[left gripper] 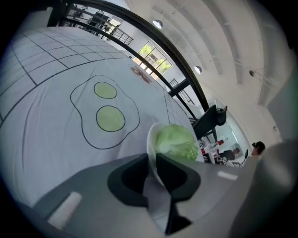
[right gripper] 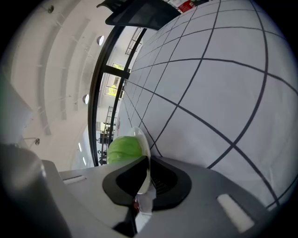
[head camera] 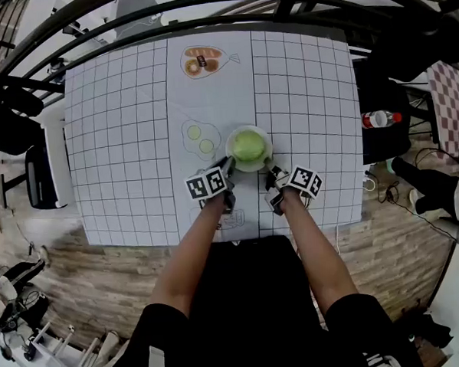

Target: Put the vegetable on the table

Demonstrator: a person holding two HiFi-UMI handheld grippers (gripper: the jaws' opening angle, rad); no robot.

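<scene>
**Both claws clenched on the plate**

My left claw [left gripper: 153, 169] bites the plate [left gripper: 150, 139] at its near-left rim, with one jaw pressed on each face. My right claw [right gripper: 148, 174] pinches the near-right rim the same way. The vegetable [head camera: 247, 145], a pale green head, sits in the plate just beyond my jaws, between the two claws. The plate is over the table [head camera: 120, 146], just right of the egg print [head camera: 200, 137]. I cannot tell whether it touches.
</scene>
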